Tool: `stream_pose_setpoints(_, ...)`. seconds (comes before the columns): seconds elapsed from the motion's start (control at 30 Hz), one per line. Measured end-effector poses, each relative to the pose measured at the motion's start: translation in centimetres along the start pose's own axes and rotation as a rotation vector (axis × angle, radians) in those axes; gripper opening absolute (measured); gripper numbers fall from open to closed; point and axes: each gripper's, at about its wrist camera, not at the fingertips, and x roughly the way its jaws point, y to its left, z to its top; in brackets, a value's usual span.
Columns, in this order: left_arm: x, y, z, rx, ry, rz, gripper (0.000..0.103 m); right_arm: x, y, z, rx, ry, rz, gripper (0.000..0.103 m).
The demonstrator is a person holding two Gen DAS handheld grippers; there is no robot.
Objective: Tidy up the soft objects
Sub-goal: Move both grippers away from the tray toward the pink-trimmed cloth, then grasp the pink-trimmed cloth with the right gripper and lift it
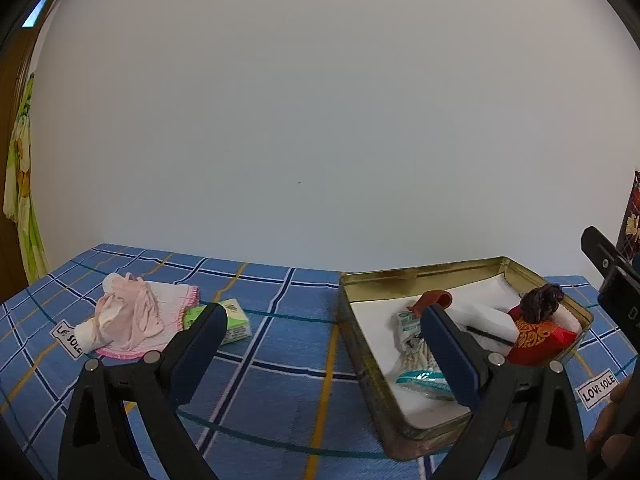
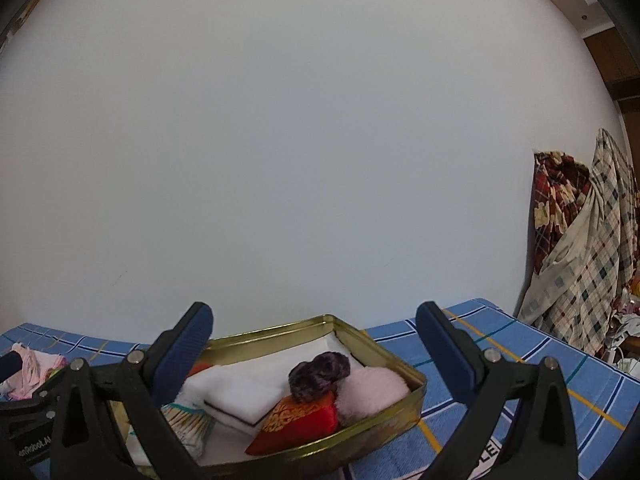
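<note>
A gold tin box [image 1: 416, 272] [image 2: 416, 398] stands on the blue plaid cloth. It holds a red cushion [image 1: 538, 338] [image 2: 302, 420], a dark purple scrunchie [image 1: 540, 300] [image 2: 318, 372], a white sponge [image 2: 244, 392], a pink puff [image 2: 372, 390] and a cotton-swab pack [image 1: 416, 354]. Pink cloths [image 1: 138, 316] and a green tissue pack [image 1: 236, 322] lie at the left. My left gripper [image 1: 324, 332] is open and empty, between the cloths and the tin. My right gripper [image 2: 314, 330] is open and empty above the tin.
The blue plaid cloth [image 1: 280, 360] covers the whole surface, with "LOVE SOLE" labels [image 1: 598, 390] on it. A white wall stands close behind. Patterned blankets [image 2: 580, 248] hang at the right. A yellow-green cloth [image 1: 22, 184] hangs at the far left.
</note>
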Motion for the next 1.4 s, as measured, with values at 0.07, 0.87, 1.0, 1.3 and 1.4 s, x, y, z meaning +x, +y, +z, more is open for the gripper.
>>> stream_pose_setpoints(0.07,-0.3,0.4,-0.1,0.001,0.001,-0.004,0.099,-0.6,0.3,-0.1,-0.004,-0.006,-0.002,0.103)
stream_pose_setpoints(0.87,-0.1,8.4,0.3,0.036,-0.018,0.067,0.099,-3.4,5.5,-0.9,-0.074,0.010,0.025,0.103)
stream_pose_setpoints(1.0,0.3,10.4,0.5,0.015,-0.009,0.090,0.099,-3.3,7.1,-1.2,-0.067,0.027,0.064,0.103)
stream_pose_setpoints(1.3,1.1,14.7,0.7,0.001,-0.002,0.136,0.099,-2.7,11.8,-2.0,-0.059,0.082,0.159,0.103)
stream_pose_setpoints(1.4,1.5,16.8,0.8,-0.028,0.014,0.148,0.099,-2.4,13.5,-2.3,-0.060,0.104,0.193,0.103)
